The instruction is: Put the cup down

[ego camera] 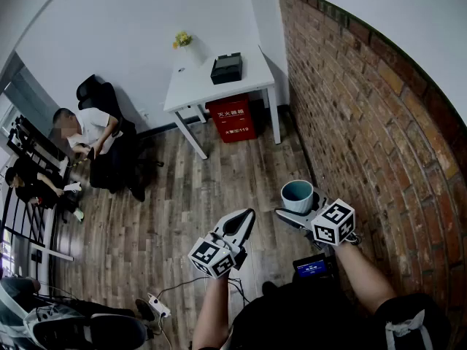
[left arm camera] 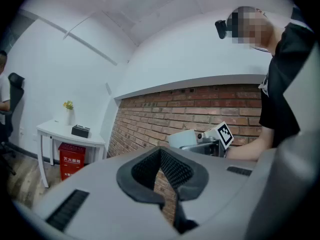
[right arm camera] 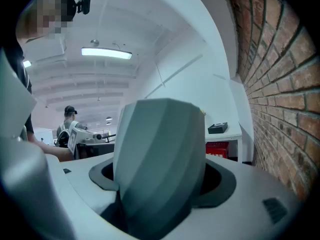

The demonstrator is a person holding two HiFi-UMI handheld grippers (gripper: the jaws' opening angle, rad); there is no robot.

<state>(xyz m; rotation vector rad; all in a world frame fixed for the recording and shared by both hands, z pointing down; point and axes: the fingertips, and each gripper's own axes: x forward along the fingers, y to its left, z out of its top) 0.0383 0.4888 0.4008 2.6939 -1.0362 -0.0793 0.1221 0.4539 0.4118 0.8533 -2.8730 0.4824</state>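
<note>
A grey-green faceted cup [ego camera: 297, 195] sits upright between the jaws of my right gripper [ego camera: 299, 211], held in the air above the wooden floor next to the brick wall. In the right gripper view the cup [right arm camera: 160, 159] fills the gap between the jaws, which press on its sides. My left gripper [ego camera: 242, 223] hovers to the left of it, its jaws together and nothing between them. The left gripper view shows the cup [left arm camera: 186, 138] and the right gripper [left arm camera: 202, 145] ahead, past the closed jaw tips.
A white table [ego camera: 191, 87] with a black box [ego camera: 227, 68] and a vase of yellow flowers [ego camera: 184, 44] stands against the far wall, a red box [ego camera: 230, 118] under it. The brick wall [ego camera: 379, 122] runs along the right. Seated people [ego camera: 87, 141] are at the left.
</note>
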